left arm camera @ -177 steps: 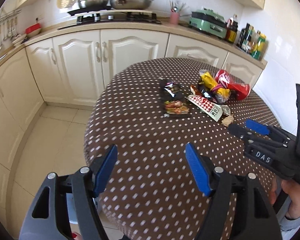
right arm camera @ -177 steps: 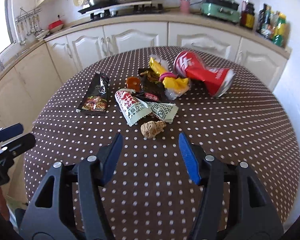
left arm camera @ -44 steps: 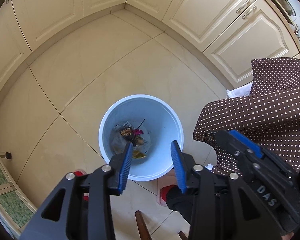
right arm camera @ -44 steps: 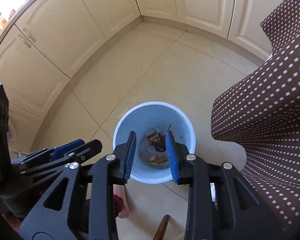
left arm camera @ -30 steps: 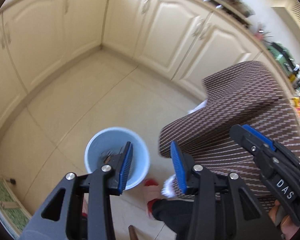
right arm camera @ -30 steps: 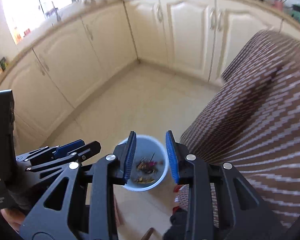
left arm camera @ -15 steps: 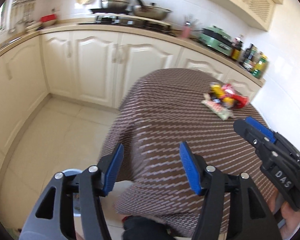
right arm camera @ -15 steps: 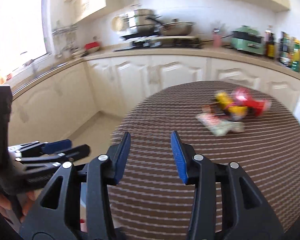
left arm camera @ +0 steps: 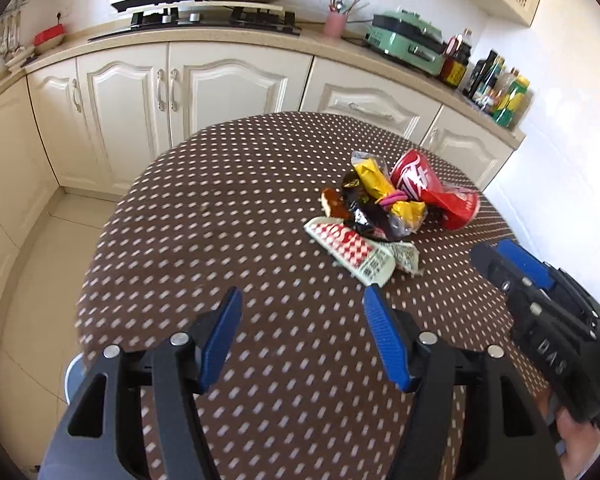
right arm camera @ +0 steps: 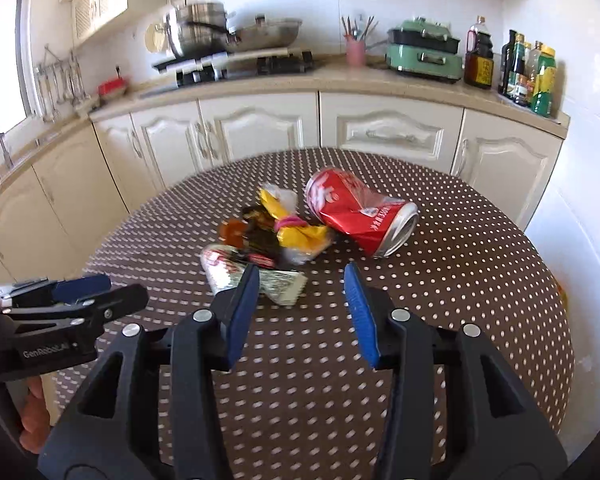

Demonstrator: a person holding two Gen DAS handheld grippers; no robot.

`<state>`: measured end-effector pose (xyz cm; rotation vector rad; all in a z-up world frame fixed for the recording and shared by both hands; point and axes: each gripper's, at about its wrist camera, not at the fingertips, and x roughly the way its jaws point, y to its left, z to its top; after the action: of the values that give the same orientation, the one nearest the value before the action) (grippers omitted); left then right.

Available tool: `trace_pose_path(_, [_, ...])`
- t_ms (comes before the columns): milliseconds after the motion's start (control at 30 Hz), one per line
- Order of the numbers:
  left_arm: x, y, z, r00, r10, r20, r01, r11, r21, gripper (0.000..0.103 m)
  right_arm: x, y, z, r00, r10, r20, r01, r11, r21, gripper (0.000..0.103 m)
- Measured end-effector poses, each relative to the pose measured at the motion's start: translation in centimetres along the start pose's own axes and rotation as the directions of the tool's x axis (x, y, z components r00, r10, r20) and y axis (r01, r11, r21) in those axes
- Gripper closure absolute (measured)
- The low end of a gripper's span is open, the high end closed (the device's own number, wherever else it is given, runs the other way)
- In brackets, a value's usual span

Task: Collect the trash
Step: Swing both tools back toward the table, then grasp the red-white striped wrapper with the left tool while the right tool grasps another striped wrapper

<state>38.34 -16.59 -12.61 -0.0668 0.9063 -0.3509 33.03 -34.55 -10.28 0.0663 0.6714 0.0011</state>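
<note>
A pile of trash lies on the round table with the brown polka-dot cloth (left arm camera: 228,208): a crushed red can (left arm camera: 432,190) (right arm camera: 356,210), a yellow wrapper (left arm camera: 380,188) (right arm camera: 296,228), a dark wrapper (left arm camera: 364,212) and a red-and-white checked wrapper (left arm camera: 352,248) (right arm camera: 236,270). My left gripper (left arm camera: 302,338) is open and empty above the table's near side, left of the pile. My right gripper (right arm camera: 300,312) is open and empty, just in front of the pile; it also shows in the left wrist view (left arm camera: 520,276).
A blue bin's rim (left arm camera: 74,380) shows on the floor below the table's left edge. Cream cabinets (left arm camera: 204,88) and a counter with a stove (left arm camera: 204,16), a pink utensil cup (right arm camera: 356,52), a green appliance (right arm camera: 424,56) and bottles (right arm camera: 528,68) stand behind the table.
Both grippers have swung up from over the blue bin on the floor back to the table and opened wider. The dark noodle packet and the brown lump are gone from the table.
</note>
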Motion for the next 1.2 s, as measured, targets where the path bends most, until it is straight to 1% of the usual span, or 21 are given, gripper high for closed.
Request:
trace_pose_path(133, [2.8, -1.8, 1.4, 0.999, 0.039, -0.013, -0.039, 0.999, 0.017, 0.040, 1.9, -0.8, -0.2, 1.000, -0.003, -0.021, 0.003, 1.000, -0.007, 0.059])
trace_pose_path(333, [5.8, -2.5, 2.8, 0.997, 0.048, -0.058, -0.049, 0.999, -0.014, 0.040, 3.0, -1.7, -0.4, 1.000, 0.007, -0.017, -0.007, 1.000, 0.006, 0.056])
trace_pose_path(500, [7.3, -2.7, 3.6, 0.997, 0.028, -0.067, -0.031, 0.999, -0.044, 0.040, 3.6, -2.3, -0.6, 1.000, 0.023, -0.020, -0.022, 0.999, 0.026, 0.055])
trace_pose_path(600, [7.7, -3.0, 3.7, 0.997, 0.026, -0.067, -0.028, 0.999, -0.036, 0.041, 3.8, -2.5, -0.6, 0.999, 0.027, -0.020, -0.027, 0.999, 0.029, 0.055])
trace_pose_path(667, [7.9, -3.1, 3.6, 0.997, 0.038, -0.067, -0.039, 0.999, -0.017, 0.052, 3.8, -2.6, -0.5, 0.999, 0.027, -0.020, -0.027, 0.999, 0.031, 0.054])
trace_pose_path(700, [7.8, -3.0, 3.6, 0.997, 0.035, -0.066, -0.036, 0.999, -0.014, 0.065, 3.9, -2.6, -0.5, 0.999, 0.027, -0.022, -0.026, 0.999, 0.031, 0.054])
trace_pose_path(733, [7.8, -2.9, 3.6, 0.997, 0.024, -0.069, -0.025, 1.000, -0.017, 0.070, 4.0, -2.6, -0.5, 0.999, 0.027, -0.026, -0.026, 0.999, 0.029, 0.054])
trace_pose_path(800, [7.5, -2.4, 3.5, 0.997, 0.003, -0.072, -0.005, 1.000, -0.024, 0.083, 4.2, -2.3, -0.6, 0.999, 0.027, -0.038, -0.026, 1.000, 0.016, 0.053])
trace_pose_path(833, [7.3, -2.1, 3.3, 0.997, -0.008, -0.073, 0.006, 1.000, -0.028, 0.085, 4.2, -2.0, -0.7, 0.999, 0.026, -0.043, -0.026, 1.000, 0.006, 0.052])
trace_pose_path(933, [6.4, -1.3, 2.7, 0.997, -0.019, -0.069, 0.017, 1.000, -0.020, 0.087, 4.5, -1.0, -0.8, 0.998, 0.027, -0.062, -0.029, 0.999, -0.036, 0.048])
trace_pose_path(1000, [5.7, -0.9, 2.3, 0.998, -0.022, -0.062, 0.021, 1.000, -0.013, 0.088, 4.8, 0.0, -0.8, 0.996, 0.034, -0.086, -0.040, 0.997, -0.071, 0.047])
trace_pose_path(1100, [4.4, -0.3, 1.6, 0.999, -0.007, -0.042, 0.008, 1.000, 0.011, 0.088, 5.4, 1.7, -0.9, 0.991, 0.036, -0.127, -0.052, 0.991, -0.126, 0.045])
trace_pose_path(1200, [3.4, 0.8, 1.2, 0.999, -0.008, -0.036, 0.008, 1.000, 0.007, 0.088, 6.2, 3.2, -0.8, 0.989, 0.012, -0.146, -0.039, 0.982, -0.186, 0.045])
